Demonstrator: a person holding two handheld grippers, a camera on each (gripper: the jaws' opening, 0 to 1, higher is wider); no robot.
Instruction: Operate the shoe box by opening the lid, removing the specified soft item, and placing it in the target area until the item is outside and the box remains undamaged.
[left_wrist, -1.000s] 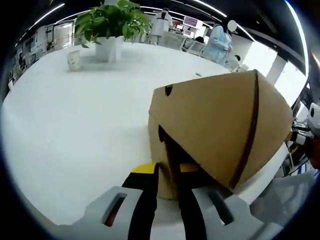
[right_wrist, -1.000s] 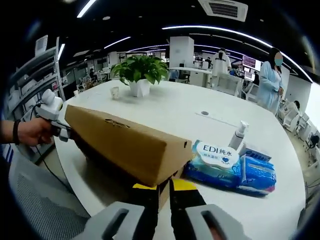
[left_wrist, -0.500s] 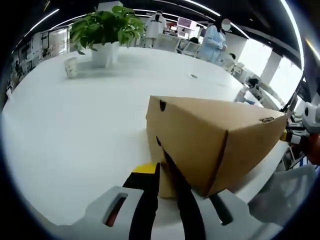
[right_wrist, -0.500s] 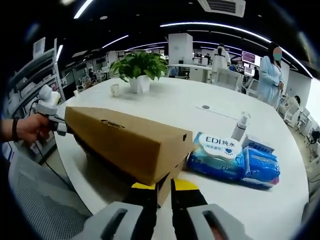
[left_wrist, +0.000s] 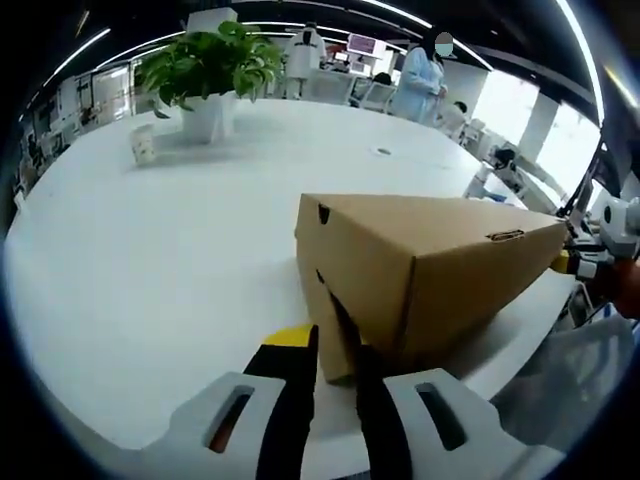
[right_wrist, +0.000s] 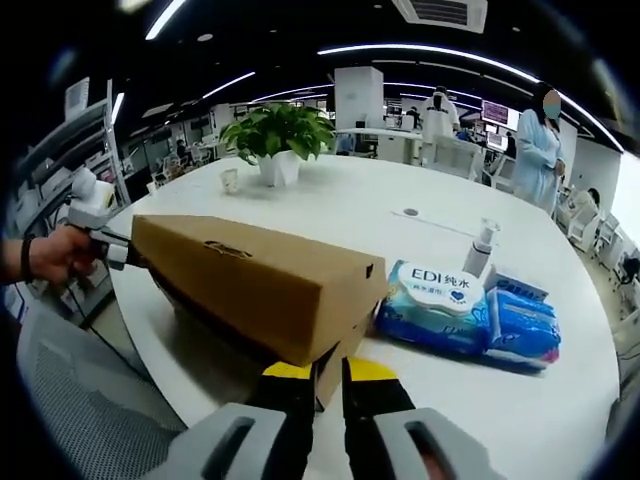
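Cardboard shoe box (right_wrist: 255, 285), one, both grippers (left_wrist: 328, 365) (right_wrist: 318, 378) clamped on its lid; one wipes pack (right_wrist: 468, 318) beside

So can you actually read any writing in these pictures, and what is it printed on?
"EDI" followed by two Chinese characters: on the white lid label of the blue wet wipes pack lying on the table beside the cardboard box.
The smaller print under it and the screens far behind are too small to read.
The box itself carries no readable text.
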